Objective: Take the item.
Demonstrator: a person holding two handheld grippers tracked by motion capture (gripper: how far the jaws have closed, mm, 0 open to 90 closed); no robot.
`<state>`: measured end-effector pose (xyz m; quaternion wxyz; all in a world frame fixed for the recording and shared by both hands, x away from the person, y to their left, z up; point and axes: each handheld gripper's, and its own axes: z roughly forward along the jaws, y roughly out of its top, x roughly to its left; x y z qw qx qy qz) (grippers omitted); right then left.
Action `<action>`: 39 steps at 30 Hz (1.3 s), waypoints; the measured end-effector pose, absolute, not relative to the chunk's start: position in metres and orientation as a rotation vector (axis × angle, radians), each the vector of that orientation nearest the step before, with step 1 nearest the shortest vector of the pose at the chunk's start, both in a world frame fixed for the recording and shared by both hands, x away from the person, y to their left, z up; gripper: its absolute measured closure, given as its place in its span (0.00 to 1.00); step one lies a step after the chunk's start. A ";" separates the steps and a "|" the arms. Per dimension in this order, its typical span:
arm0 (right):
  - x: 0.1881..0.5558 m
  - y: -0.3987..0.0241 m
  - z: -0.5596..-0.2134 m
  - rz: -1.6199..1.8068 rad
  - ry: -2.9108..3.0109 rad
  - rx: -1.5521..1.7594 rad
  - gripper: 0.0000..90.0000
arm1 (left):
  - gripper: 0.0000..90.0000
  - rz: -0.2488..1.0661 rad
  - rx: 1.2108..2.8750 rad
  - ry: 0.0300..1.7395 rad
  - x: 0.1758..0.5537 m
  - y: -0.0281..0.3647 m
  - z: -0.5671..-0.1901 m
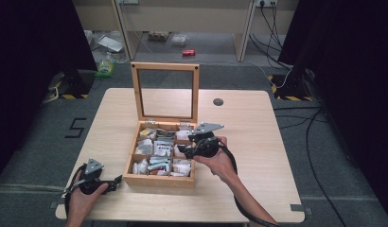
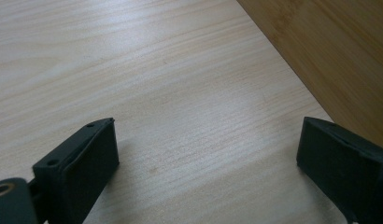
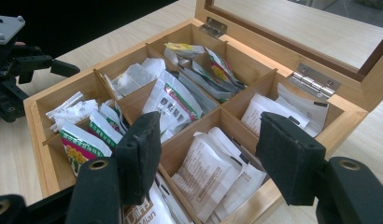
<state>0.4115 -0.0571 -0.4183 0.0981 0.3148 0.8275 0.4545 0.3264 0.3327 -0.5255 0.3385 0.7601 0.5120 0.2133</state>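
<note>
A wooden box [image 1: 156,179] stands in the middle of the table with its glass-windowed lid [image 1: 166,66] upright. Its compartments hold several sachets. My right gripper [image 1: 183,150] hovers over the box's right side, open. In the right gripper view its jaws [image 3: 210,135] stand wide apart above white sachets [image 3: 206,172] in a near compartment and touch nothing. A green-and-white sachet [image 3: 173,105] lies in the middle compartment. My left gripper [image 1: 117,180] rests low by the box's front left corner. It is open [image 2: 206,140] over bare table, and the box's side [image 2: 339,56] is just beyond it.
The box rim [image 3: 110,60] and the hinged lid [image 3: 292,42] rise close to the right gripper. A round cable hole [image 1: 218,101] sits in the tabletop behind the box. Bare table lies left and right of the box. Cables run on the floor at the right.
</note>
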 end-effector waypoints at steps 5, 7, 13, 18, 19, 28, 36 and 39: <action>0.411 -0.057 -0.417 1.326 2.453 0.909 0.48 | 0.05 0.555 1.980 1.333 0.326 0.333 -0.525; 0.411 -0.057 -0.417 1.316 2.457 0.902 0.49 | 0.05 0.554 1.980 1.333 0.326 0.333 -0.525; 0.414 -0.055 -0.419 1.287 2.475 0.869 0.58 | 0.05 0.554 1.981 1.333 0.327 0.333 -0.525; 0.415 -0.048 -0.424 1.246 2.513 0.834 0.63 | 0.05 0.554 1.981 1.333 0.326 0.333 -0.525; 0.415 -0.047 -0.425 1.240 2.517 0.818 0.63 | 0.05 0.555 1.981 1.333 0.326 0.333 -0.526; 0.422 -0.043 -0.433 1.188 2.555 0.817 0.66 | 0.05 0.555 1.981 1.333 0.326 0.333 -0.525; 0.431 -0.043 -0.442 1.138 2.574 0.839 0.65 | 0.05 0.555 1.981 1.333 0.326 0.333 -0.526; 0.435 -0.042 -0.444 1.114 2.587 0.849 0.64 | 0.05 0.555 1.981 1.333 0.326 0.333 -0.525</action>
